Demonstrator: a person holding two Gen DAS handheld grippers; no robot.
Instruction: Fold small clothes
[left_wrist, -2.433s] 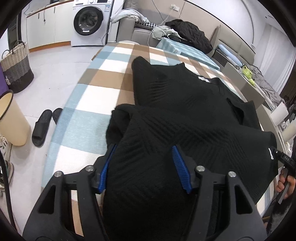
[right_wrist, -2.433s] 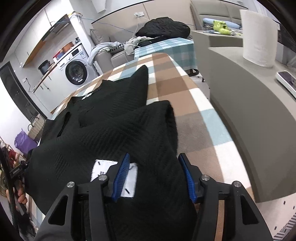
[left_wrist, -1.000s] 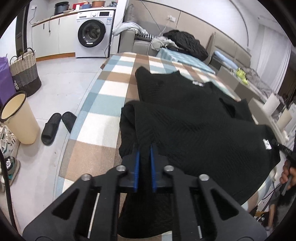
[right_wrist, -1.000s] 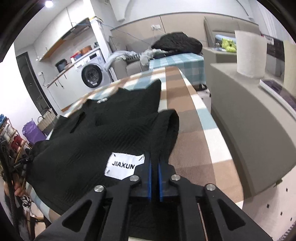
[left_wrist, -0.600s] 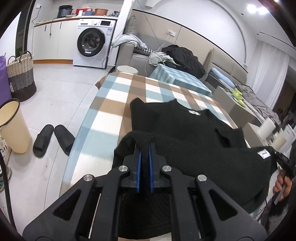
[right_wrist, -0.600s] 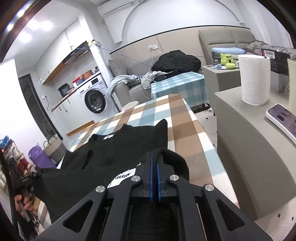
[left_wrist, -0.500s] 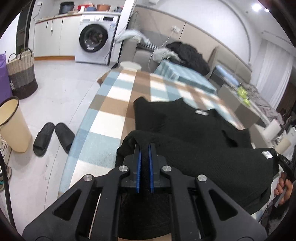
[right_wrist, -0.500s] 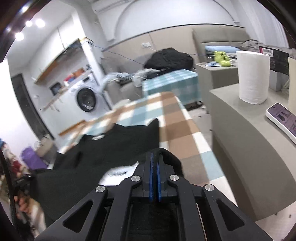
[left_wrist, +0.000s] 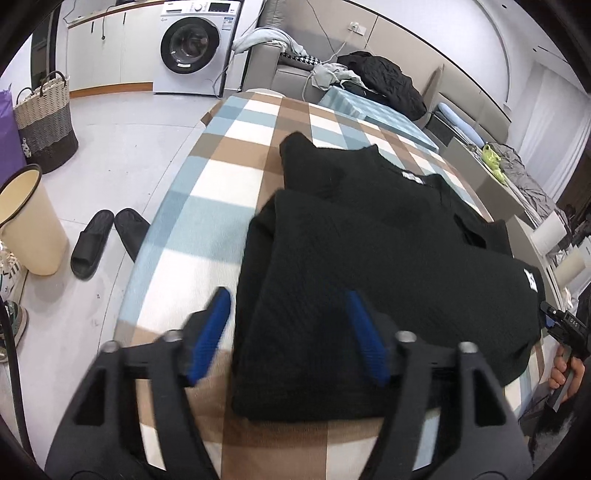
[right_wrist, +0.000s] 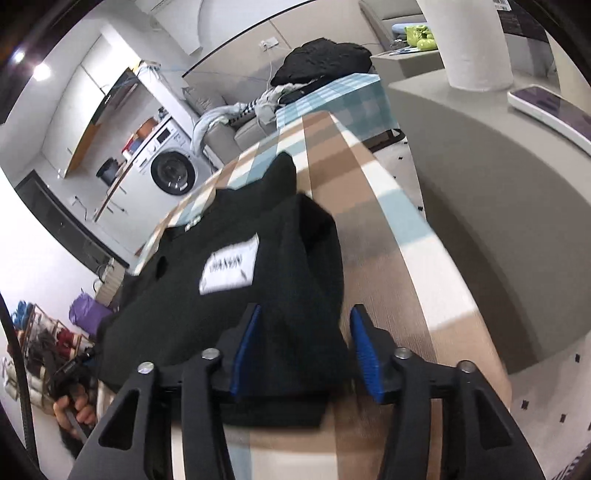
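A black knit sweater (left_wrist: 388, 243) lies on the checked table (left_wrist: 229, 177), its lower half folded up over the upper half. In the right wrist view the same sweater (right_wrist: 266, 288) shows a white label (right_wrist: 229, 269) on the folded layer. My left gripper (left_wrist: 286, 328) hovers over the near left corner of the fold; its jaws are opening and the pads stand apart from the cloth. My right gripper (right_wrist: 303, 343) hangs above the near right corner, jaws also opening, with the cloth below and between the blue fingers (right_wrist: 364, 354) but not pinched.
A washing machine (left_wrist: 192, 44), a woven basket (left_wrist: 44, 122), a cream bin (left_wrist: 26, 221) and black slippers (left_wrist: 107, 240) stand on the floor left of the table. A grey counter (right_wrist: 498, 177) with a paper roll (right_wrist: 476, 44) and a phone (right_wrist: 550, 107) flanks the table's right.
Both grippers were shut on the sweater's hem corners and carried them forward. Now both have let go, their jaws have spread, and the folded layer rests on the sweater.
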